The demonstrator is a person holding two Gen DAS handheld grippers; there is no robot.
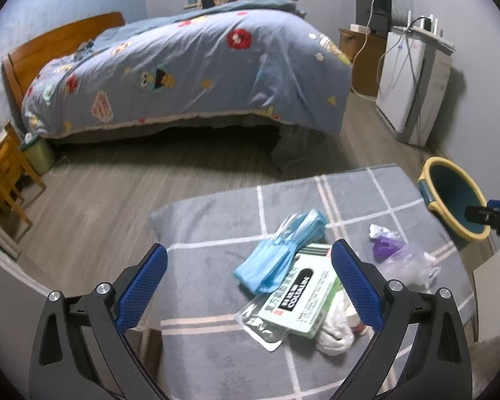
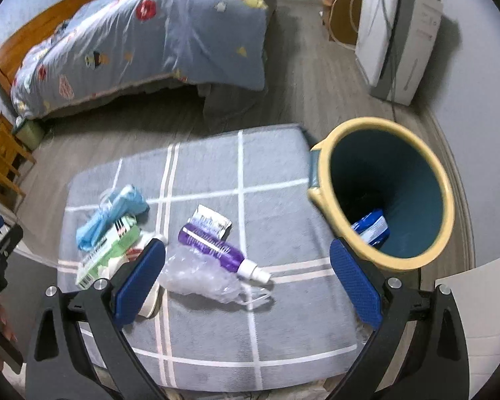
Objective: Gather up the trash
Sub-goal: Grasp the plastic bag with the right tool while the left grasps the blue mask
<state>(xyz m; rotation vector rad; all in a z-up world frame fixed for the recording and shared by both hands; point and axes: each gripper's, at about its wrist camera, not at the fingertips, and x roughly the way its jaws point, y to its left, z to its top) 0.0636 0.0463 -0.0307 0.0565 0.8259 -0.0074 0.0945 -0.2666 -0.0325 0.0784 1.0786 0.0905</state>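
Note:
Trash lies on a grey checked cushion [image 2: 216,326]: blue face masks [image 1: 280,253] [image 2: 111,215], a green-and-white box [image 1: 300,300] [image 2: 108,255], a clear plastic wrapper [image 1: 261,328], white crumpled paper [image 1: 335,333], a purple spray bottle [image 2: 216,250] [image 1: 383,246], a clear plastic bag [image 2: 200,278] [image 1: 410,263] and a silver foil packet [image 2: 213,218]. A teal bin with a yellow rim [image 2: 388,193] [image 1: 456,200] stands to the right and holds a blue packet [image 2: 373,226]. My left gripper [image 1: 250,283] is open above the masks and box. My right gripper [image 2: 246,280] is open above the bottle and bag.
A bed with a blue patterned quilt [image 1: 190,73] stands beyond the cushion on grey wood flooring. A white appliance [image 1: 413,83] and a wooden cabinet [image 1: 360,60] are at the right wall. A wooden stool [image 1: 3,170] and a green bin [image 1: 38,153] are at the left.

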